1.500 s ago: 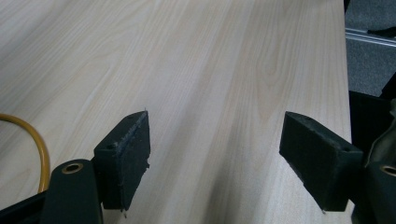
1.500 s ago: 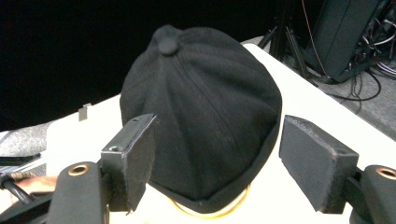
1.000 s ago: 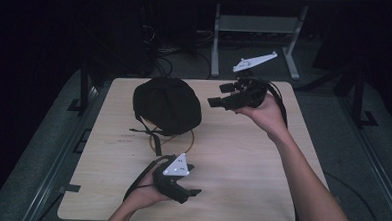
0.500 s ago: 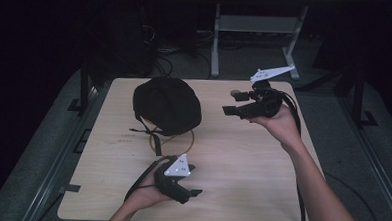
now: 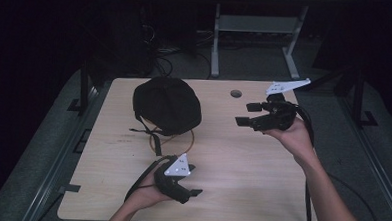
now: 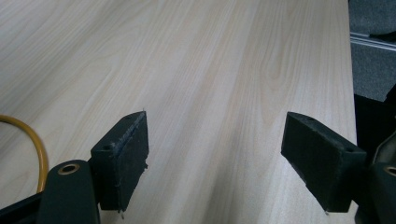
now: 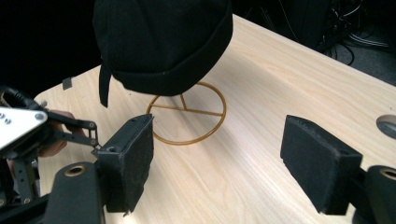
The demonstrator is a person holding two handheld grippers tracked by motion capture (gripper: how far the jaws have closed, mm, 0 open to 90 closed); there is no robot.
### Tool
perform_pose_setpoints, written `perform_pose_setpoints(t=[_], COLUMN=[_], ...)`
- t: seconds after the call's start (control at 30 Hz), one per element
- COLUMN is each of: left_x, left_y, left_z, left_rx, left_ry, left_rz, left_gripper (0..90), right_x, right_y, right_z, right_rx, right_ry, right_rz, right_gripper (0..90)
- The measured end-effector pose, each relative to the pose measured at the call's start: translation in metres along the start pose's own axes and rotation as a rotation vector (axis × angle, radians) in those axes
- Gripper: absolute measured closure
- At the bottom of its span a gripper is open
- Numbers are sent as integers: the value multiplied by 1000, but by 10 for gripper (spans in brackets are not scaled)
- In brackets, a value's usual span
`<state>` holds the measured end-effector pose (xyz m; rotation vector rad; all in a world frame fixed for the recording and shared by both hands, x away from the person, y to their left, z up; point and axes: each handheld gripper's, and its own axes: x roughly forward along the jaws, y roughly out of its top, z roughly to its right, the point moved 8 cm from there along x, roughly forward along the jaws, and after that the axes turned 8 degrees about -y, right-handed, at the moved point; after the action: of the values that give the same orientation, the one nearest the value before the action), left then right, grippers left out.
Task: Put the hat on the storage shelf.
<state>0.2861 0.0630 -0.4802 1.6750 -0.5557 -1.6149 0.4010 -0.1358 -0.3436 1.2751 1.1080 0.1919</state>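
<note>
Evidently, the black cap (image 5: 167, 105) on its wire stand (image 7: 187, 122), upper left, is best approached level by the right hand-held gripper (image 5: 247, 114), held wide open and empty.

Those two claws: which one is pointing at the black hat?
The right claw, raised near the table's far right side, points at the black hat on its gold wire stand. The left claw points away over bare tabletop.
</note>
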Motion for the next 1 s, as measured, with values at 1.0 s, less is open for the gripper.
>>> perform_pose_setpoints(t=[1.0], left_x=[0], left_y=[-1], left_z=[0], left_rx=[-7], left_ry=[14], left_rz=[13], left_gripper=[230], right_x=[-30], right_y=[-140], right_z=[3], right_rx=[74], right_ry=[-57], right_rz=[-48], right_gripper=[220])
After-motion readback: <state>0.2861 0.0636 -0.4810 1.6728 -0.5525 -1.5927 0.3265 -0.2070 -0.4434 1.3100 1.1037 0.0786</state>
